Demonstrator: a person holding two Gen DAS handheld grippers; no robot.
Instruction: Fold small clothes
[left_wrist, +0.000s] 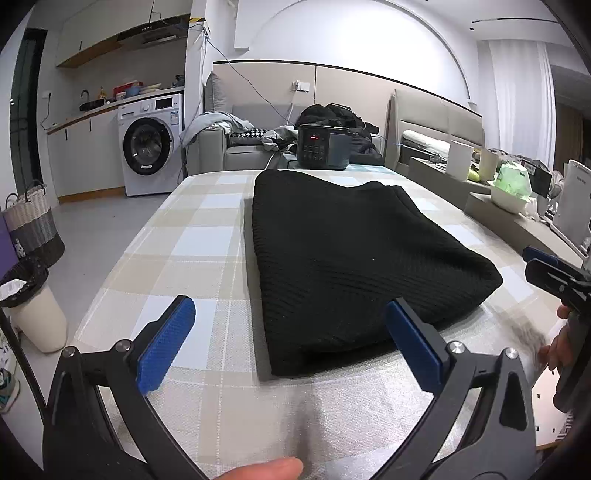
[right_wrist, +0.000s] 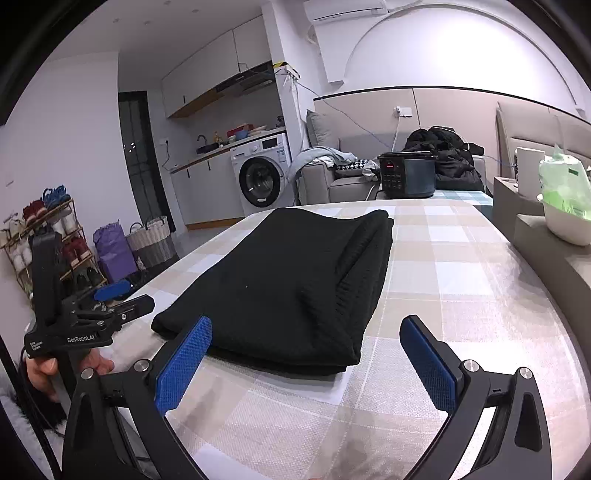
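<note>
- The left gripper (left_wrist: 290, 341) stands wide open at the bottom of the left wrist view, its blue pads (left_wrist: 166, 343) clear of the cloth; nothing lies between them but the checked cloth of the worktop (left_wrist: 207, 258).
- The right gripper (right_wrist: 306, 356) is likewise spread as wide as it goes and holds nothing; its left pad sits in front of the near edge of the garment, though whether it touches cannot be told.
- The black knit garment (left_wrist: 351, 258) lies folded into a thick rectangle in the middle of the frame, flat on the worktop, with layered folds showing along its right side in the right wrist view.
- Risk, as a judgement: a pinch taken on only the top layer would probably peel the stack open and undo the fold; the loose knit may also snag on the ribbed pads.
- Risk: the cloth cover looks smooth, so a push on the bundle might slide it toward the far edge.
- At the right of the frame a white bowl (right_wrist: 565, 225) on a side ledge holds a green bag (right_wrist: 563, 184); a wide sweep of the right arm could catch it.
- At the lower left, a white bin (left_wrist: 35, 317) has a dark liner; its contents are hidden.
- Further off, a woven basket (right_wrist: 151, 240) stands on the floor, its contents unseen.
- Farthest, a dark cooker (left_wrist: 323, 147) sits closed at the end of the worktop.
</note>
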